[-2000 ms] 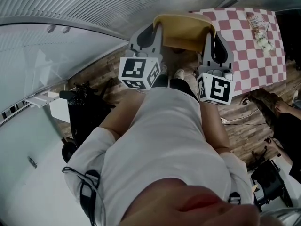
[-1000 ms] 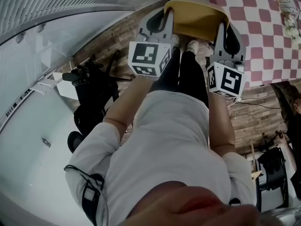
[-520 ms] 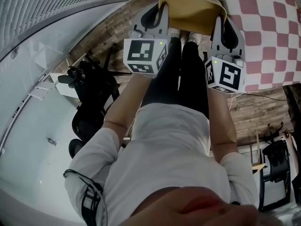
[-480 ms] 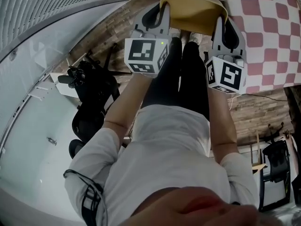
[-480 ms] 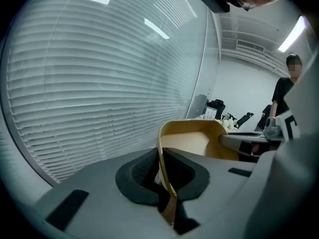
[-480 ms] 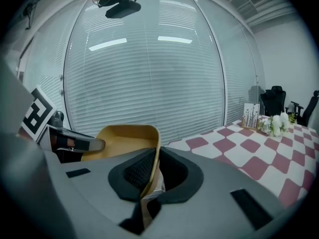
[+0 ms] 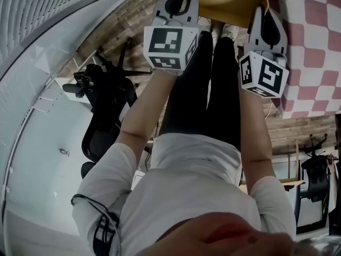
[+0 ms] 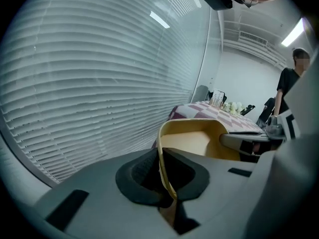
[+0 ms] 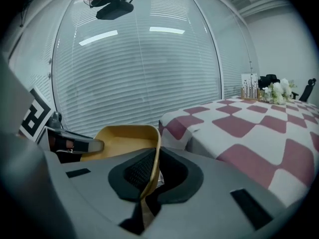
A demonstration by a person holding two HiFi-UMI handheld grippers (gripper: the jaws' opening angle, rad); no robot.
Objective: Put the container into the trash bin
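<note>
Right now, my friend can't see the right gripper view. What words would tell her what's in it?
The right gripper is shut on the thin side wall of a yellow container, and the left gripper holds the opposite side. To the right stands a table with a pink-and-white checked cloth, with white window blinds behind.

Shallow, mustard-yellow container (image 7: pixel 226 4), thin-walled, rounded at the corners. Open at the top, with nothing inside. Rests on no surface: hangs in the air, open side up, roughly level. Pinched at one side wall between the pads of the left gripper (image 8: pixel 164 176), at the opposite wall between those of the right gripper (image 9: pixel 149 176). Rim edge runs straight up out of each pair of jaws.
</note>
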